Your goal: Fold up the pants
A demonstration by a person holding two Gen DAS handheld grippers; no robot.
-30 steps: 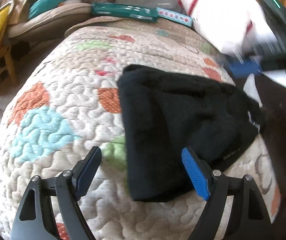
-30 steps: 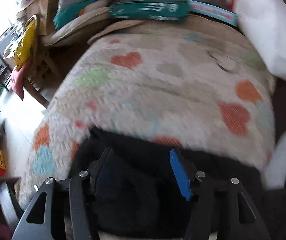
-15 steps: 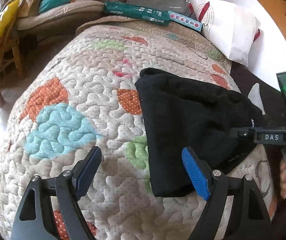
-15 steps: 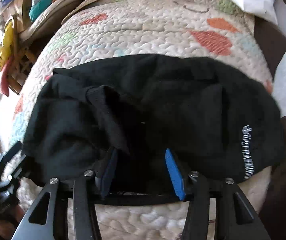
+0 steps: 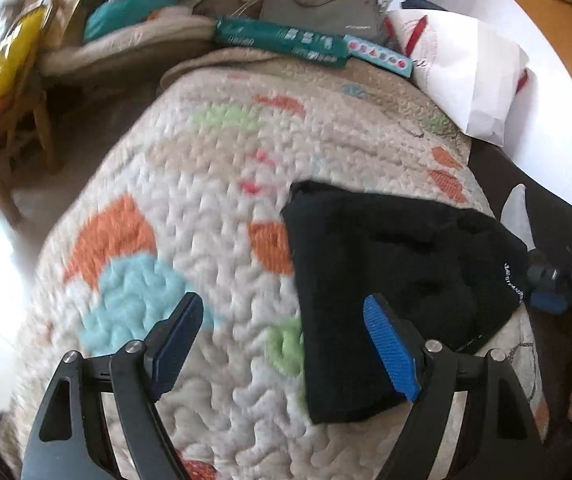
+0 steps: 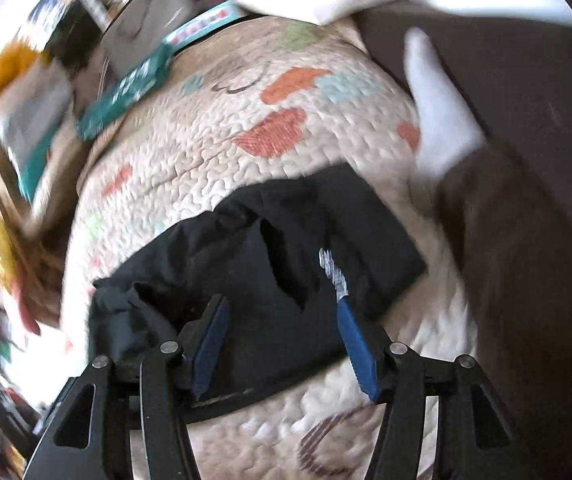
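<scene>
The black pants (image 5: pixel 389 280) lie folded into a compact bundle on the quilted bed cover (image 5: pixel 190 208), with a small white logo at their right edge. My left gripper (image 5: pixel 282 344) is open and empty above the quilt, its right finger over the bundle's left edge. My right gripper (image 6: pixel 282 332) is open, its fingers standing over the near edge of the pants (image 6: pixel 254 264), holding nothing. The right gripper also shows in the left wrist view (image 5: pixel 553 300) at the bundle's right side.
A teal box (image 5: pixel 282 42), a grey bag (image 5: pixel 321 10) and a white bag (image 5: pixel 465 72) lie at the quilt's far end. A wooden chair (image 5: pixel 10 136) stands left. Dark brown furniture (image 6: pixel 525 208) and a white cloth (image 6: pixel 437 112) are on the right.
The right gripper has opened wider and drawn back from the pants, swinging to the right. The left gripper has shifted left, so the bundle sits further right in its view.
</scene>
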